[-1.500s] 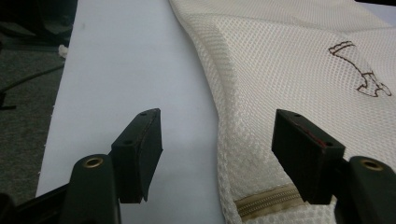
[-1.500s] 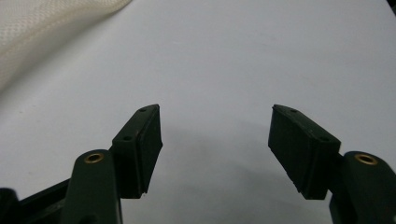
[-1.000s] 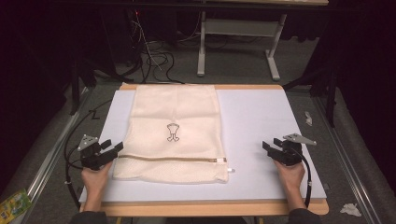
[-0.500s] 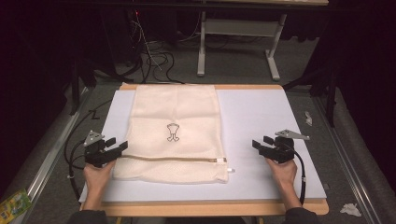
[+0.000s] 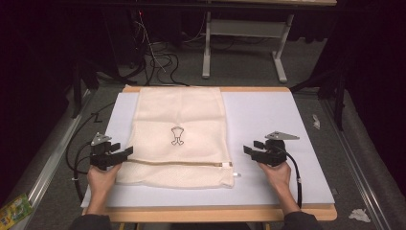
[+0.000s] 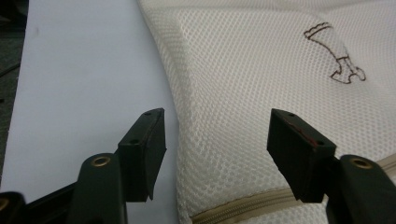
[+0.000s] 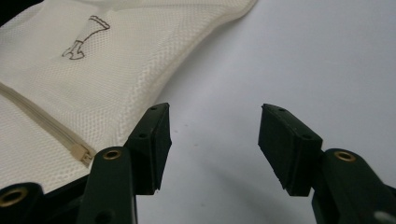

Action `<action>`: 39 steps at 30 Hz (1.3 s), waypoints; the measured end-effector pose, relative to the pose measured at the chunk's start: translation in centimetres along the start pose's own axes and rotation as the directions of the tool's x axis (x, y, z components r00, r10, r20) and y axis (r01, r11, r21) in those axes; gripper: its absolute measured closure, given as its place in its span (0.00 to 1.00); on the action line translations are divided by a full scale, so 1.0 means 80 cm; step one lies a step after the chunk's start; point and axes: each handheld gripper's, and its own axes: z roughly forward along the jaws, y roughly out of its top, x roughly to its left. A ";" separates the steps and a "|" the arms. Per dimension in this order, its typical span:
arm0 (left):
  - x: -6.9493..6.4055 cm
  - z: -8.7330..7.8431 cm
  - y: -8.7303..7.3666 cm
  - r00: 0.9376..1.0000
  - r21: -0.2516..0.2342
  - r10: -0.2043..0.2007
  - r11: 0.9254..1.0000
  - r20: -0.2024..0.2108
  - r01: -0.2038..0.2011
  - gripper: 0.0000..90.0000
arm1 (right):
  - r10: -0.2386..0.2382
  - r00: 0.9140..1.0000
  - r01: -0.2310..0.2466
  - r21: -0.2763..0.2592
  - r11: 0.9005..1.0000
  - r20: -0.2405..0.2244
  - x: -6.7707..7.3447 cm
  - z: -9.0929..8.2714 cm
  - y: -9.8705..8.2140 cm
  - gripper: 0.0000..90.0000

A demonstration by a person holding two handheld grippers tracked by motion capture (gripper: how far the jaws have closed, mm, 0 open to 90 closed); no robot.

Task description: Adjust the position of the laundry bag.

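A cream mesh laundry bag [image 5: 177,115] with a small brown emblem [image 5: 177,135] lies flat on the white sheet [image 5: 273,115] covering the table. Its beige zipper [image 5: 177,163] runs across near the front edge. My left gripper [image 5: 125,152] sits at the bag's left edge. Its jaws have just been opening, and the bag's edge [image 6: 205,140] lies under the gap between them, untouched by the pads. To the right of the bag's front right corner, my right gripper [image 5: 252,147] is open over bare sheet. The zipper end [image 7: 80,152] lies just left of its left jaw.
Cables [image 5: 158,57] and a desk frame [image 5: 277,57] stand on the floor behind the table. A green packet [image 5: 14,211] lies on the floor at front left, crumpled paper [image 5: 359,214] at front right. Bare sheet stretches right of the bag.
The right gripper has moved left toward the bag's front right corner. The left gripper has stayed at the bag's left edge with its jaws slightly wider.
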 end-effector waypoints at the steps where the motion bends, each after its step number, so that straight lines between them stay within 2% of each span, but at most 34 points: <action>1: 0.000 0.002 0.000 1.000 0.003 -0.009 1.000 -0.003 0.009 0.39 | 0.004 1.000 -0.004 0.005 1.000 -0.007 0.002 0.002 0.001 0.49; 5: 0.000 0.006 0.000 1.000 0.019 -0.014 1.000 -0.002 0.014 0.38 | -0.001 0.999 0.001 0.025 1.000 -0.034 0.010 0.013 0.002 0.49; 10: -0.003 0.013 0.000 1.000 0.046 0.008 0.999 -0.012 -0.008 0.39 | -0.021 0.998 0.025 0.068 0.997 -0.062 0.024 0.028 0.002 0.49; 12: -0.004 0.015 0.001 1.000 0.052 0.003 0.999 -0.017 -0.002 0.39 | -0.024 0.997 0.029 0.069 0.997 -0.067 0.026 0.030 0.003 0.49; 13: -0.004 0.017 0.001 1.000 0.054 -0.005 0.999 -0.020 0.006 0.40 | -0.022 0.996 0.029 0.076 0.997 -0.087 0.031 0.035 0.004 0.49; 17: -0.005 0.020 0.000 1.000 0.068 0.000 0.998 -0.027 0.002 0.42 | -0.029 0.994 0.040 0.096 0.995 -0.107 0.039 0.044 0.004 0.49; 25: -0.007 0.027 0.000 1.000 0.089 0.002 0.996 -0.023 0.000 0.47 | -0.007 0.992 0.023 0.129 0.991 -0.126 0.045 0.058 0.007 0.52; 28: -0.007 0.029 0.000 1.000 0.096 0.007 0.995 -0.027 -0.004 0.50 | -0.011 0.991 0.029 0.137 0.990 -0.131 0.048 0.064 0.009 0.56; 30: -0.007 0.031 -0.001 0.999 0.098 0.011 0.995 -0.035 -0.008 0.54 | -0.006 0.991 0.025 0.139 0.990 -0.134 0.049 0.067 0.011 0.64; 33: -0.008 0.032 -0.002 0.998 0.095 0.040 0.995 -0.046 -0.035 0.59 | -0.018 0.991 0.039 0.163 0.986 -0.129 0.055 0.072 0.013 0.76; 34: -0.008 0.031 -0.002 0.998 0.095 0.044 0.995 -0.048 -0.040 0.65 | -0.029 0.991 0.052 0.171 0.984 -0.133 0.057 0.074 0.014 0.86; 35: -0.008 0.031 -0.002 0.998 0.095 0.045 0.995 -0.045 -0.040 0.65 | -0.029 0.991 0.052 0.171 0.984 -0.133 0.057 0.074 0.014 0.86; 36: -0.007 0.031 -0.002 0.999 0.095 0.039 0.995 -0.036 -0.036 0.70 | -0.033 0.990 0.056 0.169 0.984 -0.135 0.056 0.075 0.014 0.93; 39: -0.006 0.029 -0.001 0.998 0.088 0.039 0.995 -0.039 -0.035 0.83 | -0.026 0.989 0.051 0.172 0.984 -0.142 0.055 0.074 0.015 0.95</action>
